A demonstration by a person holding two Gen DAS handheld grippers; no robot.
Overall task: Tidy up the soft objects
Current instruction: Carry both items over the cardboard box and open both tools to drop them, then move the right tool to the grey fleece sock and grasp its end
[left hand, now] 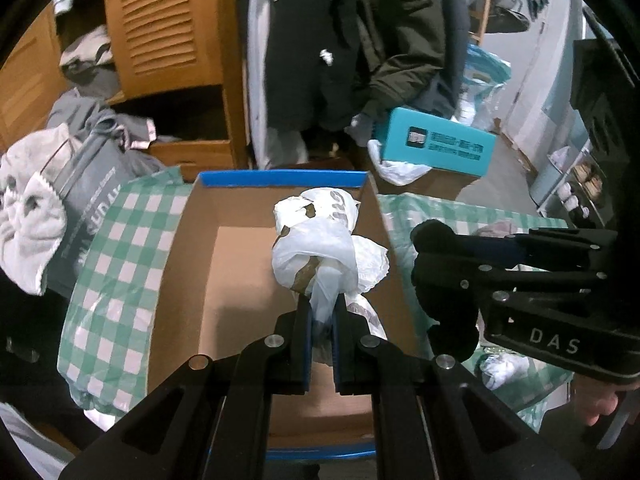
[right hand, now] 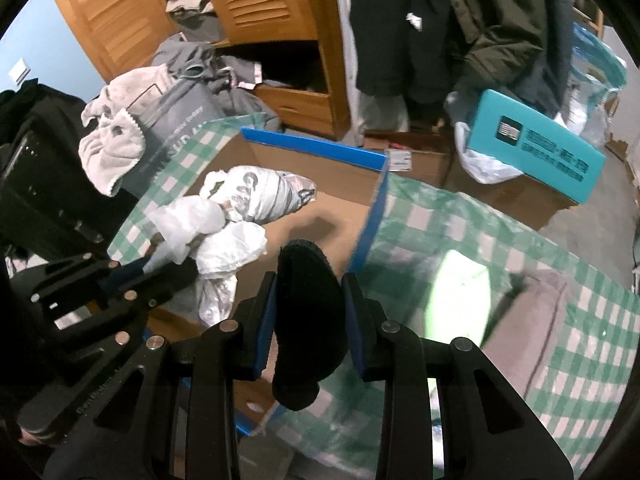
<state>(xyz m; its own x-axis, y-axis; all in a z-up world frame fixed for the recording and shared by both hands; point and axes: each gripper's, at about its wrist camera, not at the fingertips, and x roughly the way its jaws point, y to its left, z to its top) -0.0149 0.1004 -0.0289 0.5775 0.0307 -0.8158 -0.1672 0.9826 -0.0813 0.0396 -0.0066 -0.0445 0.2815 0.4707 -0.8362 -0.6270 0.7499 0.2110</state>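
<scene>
My left gripper (left hand: 322, 312) is shut on a knotted white plastic bag bundle (left hand: 324, 248), which hangs over the open cardboard box (left hand: 240, 272) with blue edges. In the right wrist view the same bundle (right hand: 232, 216) shows at the left, held by the left gripper (right hand: 160, 268). My right gripper (right hand: 310, 288) is shut on a black soft cloth item (right hand: 306, 320), held above the box's right wall (right hand: 372, 216). From the left wrist view the right gripper (left hand: 424, 252) sits to the right of the box with the black item (left hand: 444, 304) in it.
Green-and-white checked bags (right hand: 500, 248) lie on both sides of the box. A grey bag with a pale towel (left hand: 32, 216) stands at the left. A teal box (left hand: 436, 144), hanging dark coats (left hand: 360, 40) and a wooden wardrobe (left hand: 168, 20) are behind.
</scene>
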